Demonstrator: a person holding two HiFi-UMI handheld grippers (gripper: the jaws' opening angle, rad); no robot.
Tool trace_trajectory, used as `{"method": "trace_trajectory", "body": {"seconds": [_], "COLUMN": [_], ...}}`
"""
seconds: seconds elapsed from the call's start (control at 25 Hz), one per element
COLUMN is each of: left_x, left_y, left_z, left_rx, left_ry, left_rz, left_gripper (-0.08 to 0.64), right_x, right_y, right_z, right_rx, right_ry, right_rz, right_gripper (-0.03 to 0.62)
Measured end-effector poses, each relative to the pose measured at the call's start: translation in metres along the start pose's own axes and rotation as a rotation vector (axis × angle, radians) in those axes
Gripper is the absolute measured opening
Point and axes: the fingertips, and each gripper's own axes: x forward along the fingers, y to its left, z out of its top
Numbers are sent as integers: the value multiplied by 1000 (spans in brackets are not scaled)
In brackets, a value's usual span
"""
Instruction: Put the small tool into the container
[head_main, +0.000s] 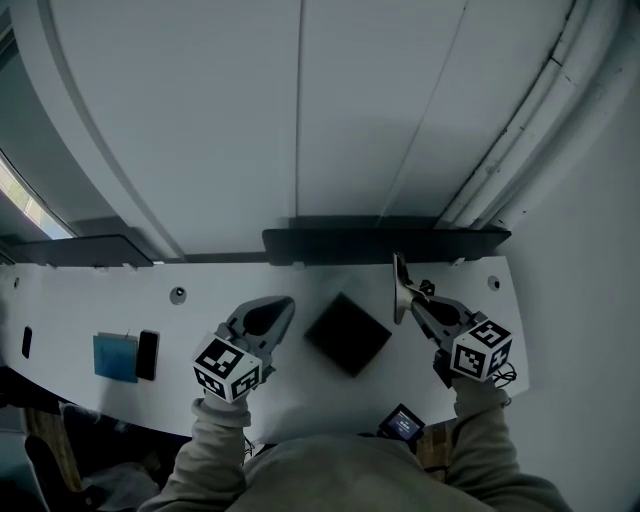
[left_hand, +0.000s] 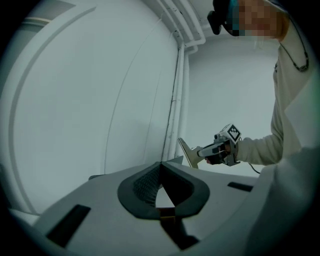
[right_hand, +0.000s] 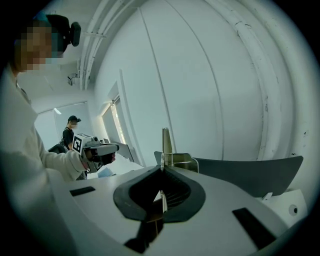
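Left hand-held gripper (head_main: 288, 303) narrow, empty; right hand-held gripper (head_main: 409, 300) tight on one small tool (head_main: 399, 280); one container (head_main: 347, 334) between.

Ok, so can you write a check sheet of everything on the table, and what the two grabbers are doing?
Surface: white table, mostly bare, with dark panels along its back edge.
Job's things: small tool, a flat metal blade, held up off the table; black container sits between the grippers, and the tool is not in it yet.
Clutter: blue item and black slab at the left; small screen device at the near edge.
Grippers: left gripper shut and empty; right gripper shut on the small tool.
Cables: thin wire hanging by the right gripper.
Surroundings: white wall with pipes; another person far off.
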Motion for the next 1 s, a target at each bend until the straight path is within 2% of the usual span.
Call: {"method": "trace_trajectory", "body": {"seconds": [0.2, 0.6, 0.84, 1.0], "left_x": [-1, 3, 8, 7], "left_y": [2, -12, -21, -19], "left_z": [-2, -20, -30, -30], "left_rx": [-46, -122, -52, -69], "left_ry": [-19, -4, 58, 44], "left_rz": [18, -45, -56, -62], "left_gripper": [2, 1, 0, 2], "right_x": [6, 18, 26, 35], "right_y": [4, 6, 6, 8], "right_z": [-17, -37, -49, -53], "right_rx": [-43, -111, -125, -129], "right_ry": [58, 146, 194, 208], "right_rz": [10, 14, 21, 28], "right_gripper": [21, 21, 21, 21]}}
